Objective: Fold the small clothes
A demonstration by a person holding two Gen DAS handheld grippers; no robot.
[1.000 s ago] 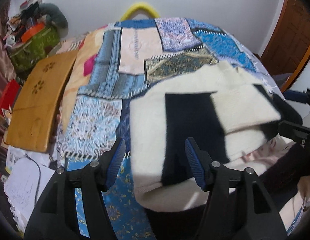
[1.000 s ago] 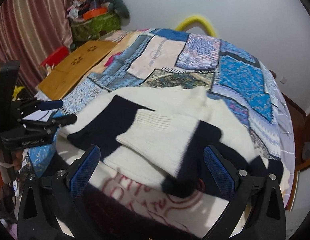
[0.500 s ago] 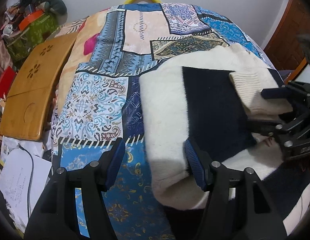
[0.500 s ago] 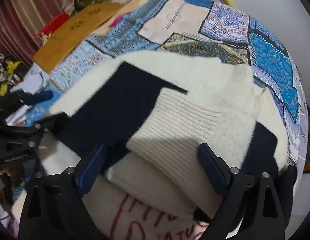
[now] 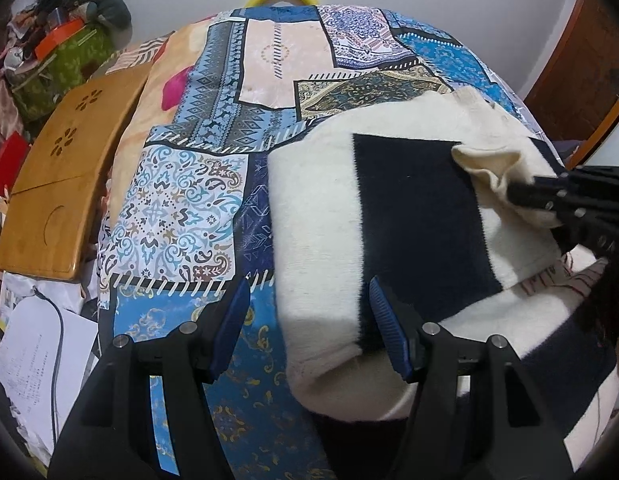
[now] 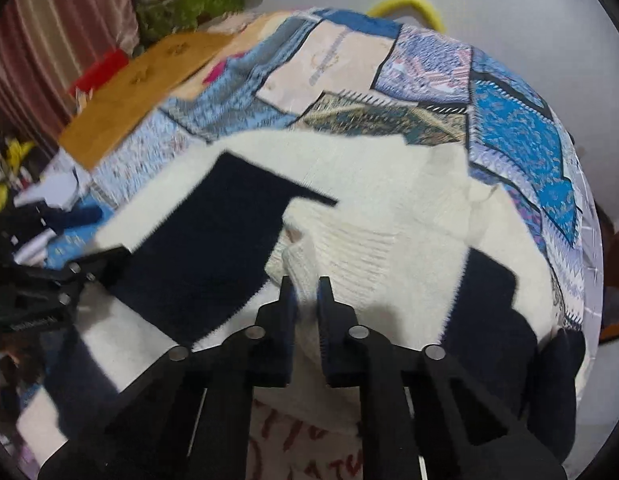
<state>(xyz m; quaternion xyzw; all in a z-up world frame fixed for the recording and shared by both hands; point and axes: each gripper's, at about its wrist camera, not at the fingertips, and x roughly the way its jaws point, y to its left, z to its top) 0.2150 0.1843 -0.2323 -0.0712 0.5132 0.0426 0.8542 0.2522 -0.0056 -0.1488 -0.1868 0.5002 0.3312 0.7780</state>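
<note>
Right gripper (image 6: 305, 286) at frame bottom centre, jaws just closed, pinching ribbed cream cuff (image 6: 309, 252) of cream-and-navy sweater (image 6: 389, 208). Left gripper (image 5: 305, 316) at lower centre, jaws apart, straddling sweater's folded left edge, pads not pressing. Sweater lies centre-right on patchwork bedspread (image 5: 181, 200). Wooden lap tray (image 5: 61, 176) at far left.

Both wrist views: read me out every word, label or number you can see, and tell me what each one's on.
Nothing reads clearly.
Red lettering on the white cloth under the cream and navy knitted sweater: cut off, unreadable.
White label on the left gripper: blurred.
Print on the white paper sheets: too small.
</note>
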